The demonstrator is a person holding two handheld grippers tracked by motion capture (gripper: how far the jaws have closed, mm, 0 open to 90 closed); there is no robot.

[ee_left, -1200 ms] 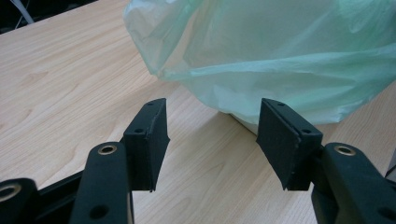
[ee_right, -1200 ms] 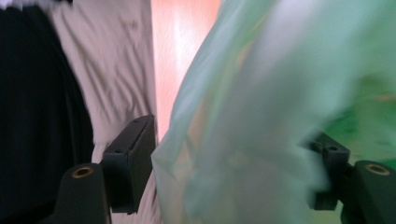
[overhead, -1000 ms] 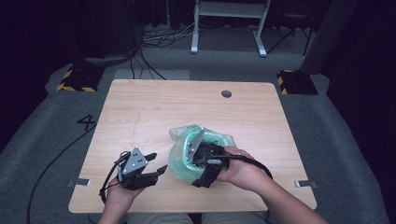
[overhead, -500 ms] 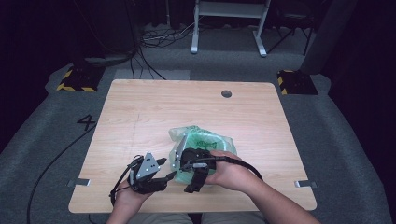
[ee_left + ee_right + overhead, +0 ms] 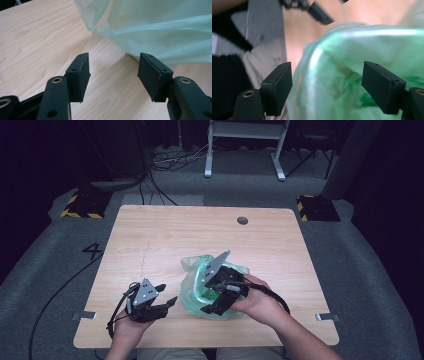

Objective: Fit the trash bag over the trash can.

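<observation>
While a person is working from the near edge, the light wooden table (image 5: 165, 235) is taking up most of the high view, with a small dark round hole (image 5: 242, 220) lying near its far edge.

Green plastic bag (image 5: 195, 292): thin, translucent and crumpled, it is lying on the table's near half, a little right of the middle, with its mouth gaping toward the person. In the left gripper view the bag (image 5: 155, 27) is bulging just beyond the jaw tips.

Right gripper (image 5: 212, 306): it is reaching over the bag, tilted, with its jaws standing apart. In the right gripper view the gripper (image 5: 327, 87) is showing blurred green film between the spread pads, and neither pad is pressing on it; the jaws have just been opening, with bag film between them and nothing clamped.

Left gripper (image 5: 167, 302): it is resting low over the table's near left, just beside the bag. In its own view the gripper (image 5: 113, 71) is standing released, jaws wide, with bare wood between the pads and nothing grasped.
</observation>
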